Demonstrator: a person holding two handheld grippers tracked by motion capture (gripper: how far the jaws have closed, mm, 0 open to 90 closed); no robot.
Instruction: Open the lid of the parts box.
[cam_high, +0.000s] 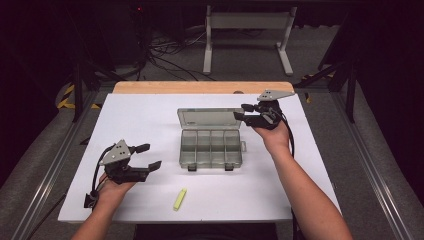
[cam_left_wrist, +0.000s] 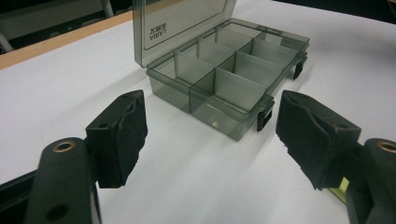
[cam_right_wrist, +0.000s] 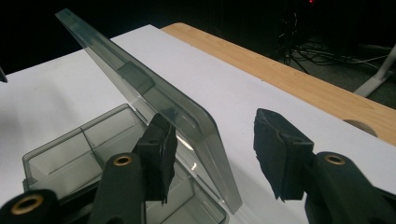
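A smoky compartment box (cam_high: 211, 147) sits mid-desk (cam_high: 140, 120), lid (cam_high: 208, 118) raised at its 12 o'clock edge. The right gripper (cam_high: 245, 112), at the lid's 3 o'clock, straddles that corner with jaws apart, seemingly not pressing. The left gripper (cam_high: 150, 156), at the box's 9 o'clock, is released, grasping nothing.

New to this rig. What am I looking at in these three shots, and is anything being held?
No robot here: a person holds a two-jaw hand tool in each hand at a white table. The high view looks down from above; the other two come from cameras riding on each tool, looking along its black jaws. On the table stand a smoky transparent plastic compartment box with its hinged lid raised, and a small yellow-green stick near the front edge. The left tool hangs open and empty beside the box. The right tool straddles the lid's edge, jaws apart; I cannot tell whether a pad touches it.
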